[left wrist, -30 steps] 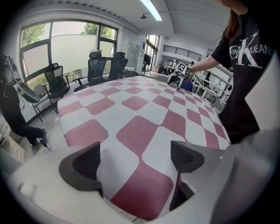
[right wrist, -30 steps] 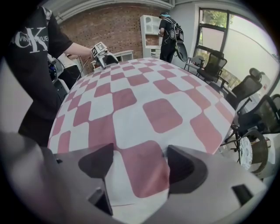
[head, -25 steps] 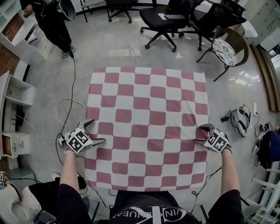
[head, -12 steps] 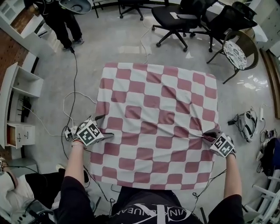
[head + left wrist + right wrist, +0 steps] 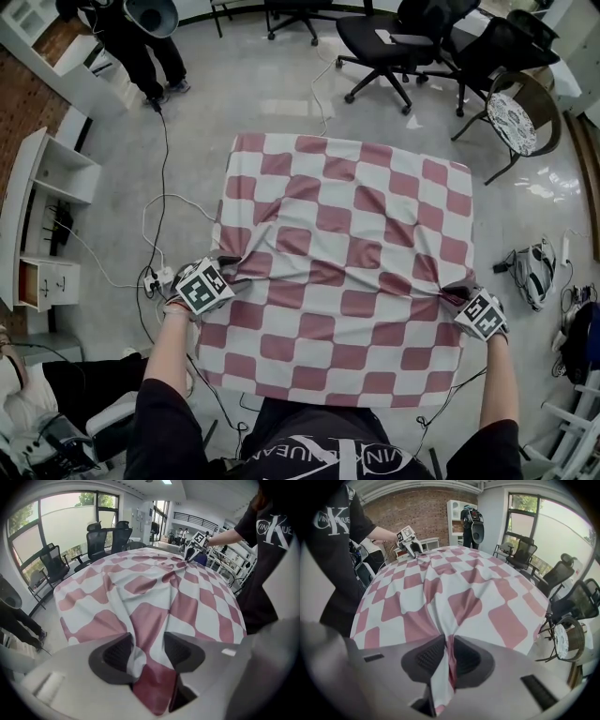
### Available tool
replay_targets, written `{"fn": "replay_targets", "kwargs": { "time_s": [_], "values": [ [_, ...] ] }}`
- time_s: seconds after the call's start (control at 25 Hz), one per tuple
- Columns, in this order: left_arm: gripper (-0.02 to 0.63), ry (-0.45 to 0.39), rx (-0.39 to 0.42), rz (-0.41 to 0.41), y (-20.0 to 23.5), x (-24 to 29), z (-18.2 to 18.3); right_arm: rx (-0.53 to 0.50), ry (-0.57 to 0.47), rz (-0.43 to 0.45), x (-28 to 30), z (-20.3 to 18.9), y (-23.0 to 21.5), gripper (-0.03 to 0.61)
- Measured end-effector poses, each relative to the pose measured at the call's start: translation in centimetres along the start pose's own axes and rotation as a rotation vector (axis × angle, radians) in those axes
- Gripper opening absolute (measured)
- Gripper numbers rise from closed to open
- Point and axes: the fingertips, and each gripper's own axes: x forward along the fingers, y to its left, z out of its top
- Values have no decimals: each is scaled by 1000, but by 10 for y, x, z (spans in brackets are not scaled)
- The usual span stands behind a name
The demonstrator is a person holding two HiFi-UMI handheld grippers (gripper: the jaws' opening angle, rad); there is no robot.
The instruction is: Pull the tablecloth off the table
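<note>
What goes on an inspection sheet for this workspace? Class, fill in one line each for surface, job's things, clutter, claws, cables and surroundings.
Surface: table hidden under the cloth.
Job's things: checked cloth, spread over the table, puckered toward both claws.
Clutter: nothing seen on the cloth.
Claws: left claw and right claw have just been closing; each pinches a fold of cloth at a side edge.
Cables: loose cables on the floor, left of the table.
Surroundings: chairs, shelf, bag, bystander.
</note>
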Motion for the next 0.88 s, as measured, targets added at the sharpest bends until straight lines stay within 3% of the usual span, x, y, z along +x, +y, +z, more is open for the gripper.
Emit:
{"fn": "replay_targets", "kwargs": {
  "time_s": [0.28, 0.44, 0.88],
  "values": [
    [88, -28, -114, 21, -6, -6, -3, 4, -27, -71, 3, 4, 4, 21],
    [29, -4, -115, 68, -6, -8, -1, 38, -61, -103, -3, 7, 2, 14],
    [12, -108, -214, 198, 4, -46, 17, 170, -207, -171, -33, 17, 0, 12]
  ]
}}
